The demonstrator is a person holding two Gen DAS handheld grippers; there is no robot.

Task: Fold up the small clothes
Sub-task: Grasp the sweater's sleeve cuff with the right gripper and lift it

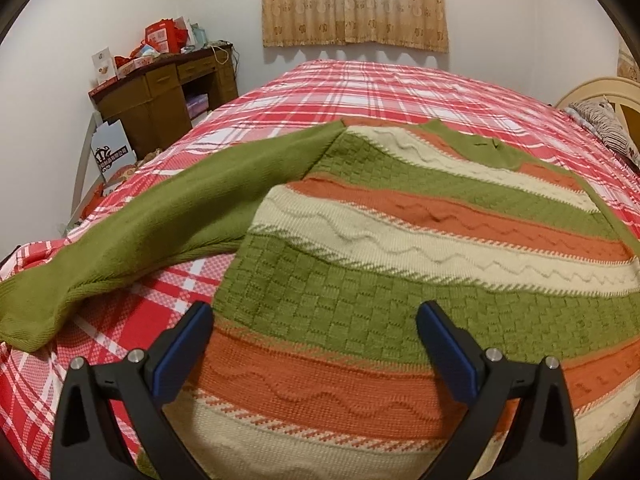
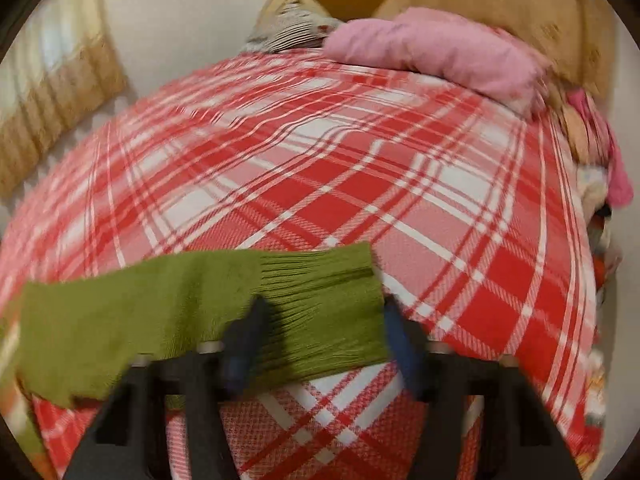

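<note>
A small knitted sweater [image 1: 400,240] with green, orange and cream stripes lies flat on the red plaid bed cover [image 1: 360,84]. Its plain green left sleeve [image 1: 140,232] stretches out to the left. My left gripper [image 1: 316,320] is open and empty, hovering over the sweater's lower body. In the right wrist view, the other green sleeve [image 2: 200,312] lies across the plaid cover [image 2: 320,160]. Its ribbed cuff [image 2: 332,304] sits between the fingers of my right gripper [image 2: 324,320], which is open. That view is blurred by motion.
A brown desk [image 1: 168,92] piled with red boxes stands at the far left by the wall. A curtain [image 1: 356,0] hangs behind the bed. A pink pillow [image 2: 436,48], a striped pillow [image 2: 292,28] and more clothes [image 2: 600,168] lie by the headboard.
</note>
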